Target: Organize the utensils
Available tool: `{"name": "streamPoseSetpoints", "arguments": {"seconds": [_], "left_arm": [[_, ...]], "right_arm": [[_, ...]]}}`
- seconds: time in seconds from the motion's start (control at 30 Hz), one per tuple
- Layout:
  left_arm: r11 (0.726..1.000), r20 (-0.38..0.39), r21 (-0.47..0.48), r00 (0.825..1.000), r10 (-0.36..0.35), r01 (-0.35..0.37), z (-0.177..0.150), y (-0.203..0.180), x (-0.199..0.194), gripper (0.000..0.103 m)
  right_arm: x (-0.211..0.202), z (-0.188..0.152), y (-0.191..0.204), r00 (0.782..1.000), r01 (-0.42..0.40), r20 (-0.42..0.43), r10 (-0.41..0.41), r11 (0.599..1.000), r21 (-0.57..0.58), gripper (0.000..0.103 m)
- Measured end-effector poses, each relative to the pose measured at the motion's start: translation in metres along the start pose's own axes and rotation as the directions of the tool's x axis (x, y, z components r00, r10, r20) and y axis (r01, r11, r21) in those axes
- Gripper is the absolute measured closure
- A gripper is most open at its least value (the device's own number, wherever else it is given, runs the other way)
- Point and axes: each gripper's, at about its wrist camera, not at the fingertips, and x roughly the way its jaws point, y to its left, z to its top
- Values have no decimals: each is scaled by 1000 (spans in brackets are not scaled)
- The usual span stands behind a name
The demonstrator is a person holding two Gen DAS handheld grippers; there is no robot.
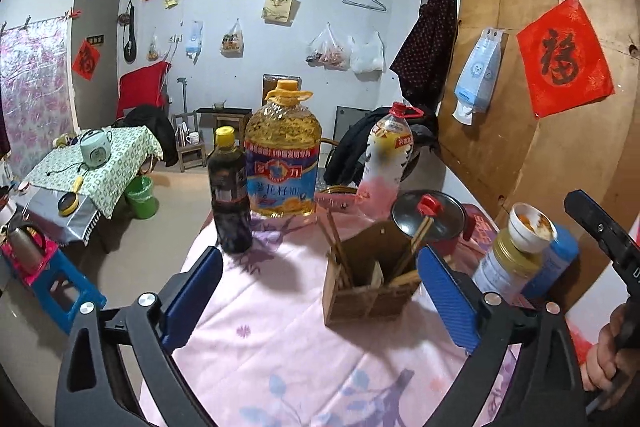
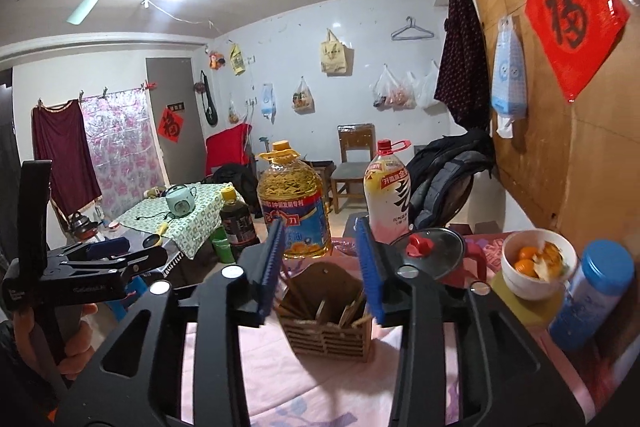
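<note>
A wooden utensil holder (image 1: 360, 303) (image 2: 328, 331) stands on the pink flowered tablecloth (image 1: 272, 347), with several chopsticks (image 1: 340, 247) (image 2: 298, 291) leaning in its compartments. My left gripper (image 1: 320, 267) is open wide, near the table's front. The holder sits ahead of it, just inside the right finger, and nothing touches its pads. My right gripper (image 2: 320, 239) is partly open and points at the holder from a little above. Its blue pads are bare and clear of the chopsticks. A hand (image 1: 604, 359) holds the right tool at the right edge of the left wrist view.
Behind the holder stand a dark sauce bottle (image 1: 229, 195), a big oil jug (image 1: 282, 155), a white and pink bottle (image 1: 386, 155) and a red pot with a glass lid (image 1: 428, 215). A bowl of orange pieces (image 2: 536, 263) sits on a can beside a blue-lidded jar (image 2: 592, 291). A wooden wall bounds the right.
</note>
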Motion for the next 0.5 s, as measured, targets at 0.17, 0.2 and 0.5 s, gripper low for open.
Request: {"name": "streamPoseSetpoints", "arguments": {"seconds": [0.17,0.2,0.5], "left_arm": [[999,-24,38,999,33,-32,-30,-2,-28,6],[999,-31,41,999,35,-34,-37,-2,-33,6],[999,-119,38,992,38,-34,-83,1,-47,6]], "right_arm": [[-31,-22,19,1000,14,-12,-14,1000,22,52],[-36,-29,23,1000,17,-25,-16,999,29,51],[-54,-77,39,986,80,-149,-75,996,29,51]]}}
